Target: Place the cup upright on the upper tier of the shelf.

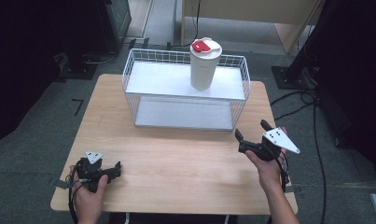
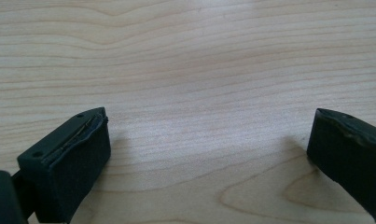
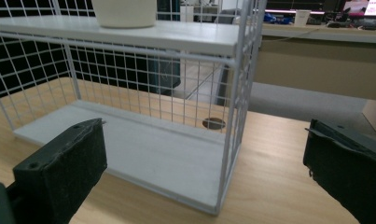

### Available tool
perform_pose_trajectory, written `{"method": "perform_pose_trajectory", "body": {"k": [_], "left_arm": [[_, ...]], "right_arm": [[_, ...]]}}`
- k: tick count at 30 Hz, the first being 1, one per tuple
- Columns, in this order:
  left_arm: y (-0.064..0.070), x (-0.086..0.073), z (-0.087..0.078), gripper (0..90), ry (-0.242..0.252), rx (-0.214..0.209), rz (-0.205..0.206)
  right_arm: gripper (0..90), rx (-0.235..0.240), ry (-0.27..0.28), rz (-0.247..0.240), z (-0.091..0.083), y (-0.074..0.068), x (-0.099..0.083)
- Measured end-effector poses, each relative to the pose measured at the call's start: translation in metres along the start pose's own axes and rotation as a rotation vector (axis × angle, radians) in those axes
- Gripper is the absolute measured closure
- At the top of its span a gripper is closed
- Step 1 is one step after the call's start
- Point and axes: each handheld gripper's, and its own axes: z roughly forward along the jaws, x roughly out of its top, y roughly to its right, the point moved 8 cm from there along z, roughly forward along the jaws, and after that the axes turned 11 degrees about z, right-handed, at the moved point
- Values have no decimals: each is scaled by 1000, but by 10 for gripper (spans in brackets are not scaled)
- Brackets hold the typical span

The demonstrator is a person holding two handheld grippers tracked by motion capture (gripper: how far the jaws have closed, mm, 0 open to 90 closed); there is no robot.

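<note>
Currently I see a light wooden desk (image 1: 176, 163) standing on grey carpet, with dark equipment and cables around it. A white wire rack (image 1: 185, 91) with two shelves stands at the far edge of the desk, centred. The near half of the desk, between the rack and the front edge, is bare wood.

My left gripper (image 1: 99, 172) rests low at the near-left corner. In the left gripper view its jaws are spread wide over bare wood grain, gripping nothing. My right gripper (image 1: 252, 130) is held above the desk near the right edge, just in front of the rack's right end. Its jaws are also spread apart and grip nothing; the right gripper view looks into the rack's lower shelf.

The white cup (image 1: 204, 65) stands upright on the rack's upper shelf, toward its right side. It is tall, tapered, and carries a white lid with a red tab.
</note>
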Motion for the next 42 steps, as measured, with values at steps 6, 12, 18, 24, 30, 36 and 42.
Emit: {"method": "perform_pose_trajectory", "body": {"k": [6, 12, 18, 24, 30, 36, 42], "left_arm": [[0, 0, 0, 0, 0, 0, 1], [0, 0, 0, 0, 0, 0, 2], [0, 0, 0, 0, 0, 0, 1], [0, 0, 0, 0, 0, 0, 0], [0, 0, 0, 0, 0, 0, 1], [0, 0, 0, 0, 0, 0, 1], [0, 0, 0, 0, 0, 0, 0]], "right_arm": [[0, -21, -29, -4, -14, 12, -21], [0, -43, -44, 18, -24, 24, -36], [0, -63, -79, 25, -32, 35, -57], [0, -94, -103, 30, -42, 47, -72], [0, -117, -136, 49, -53, 59, -89], [0, -124, -157, 71, -64, 70, -99], [0, -150, -230, 95, -75, 86, -112]]}}
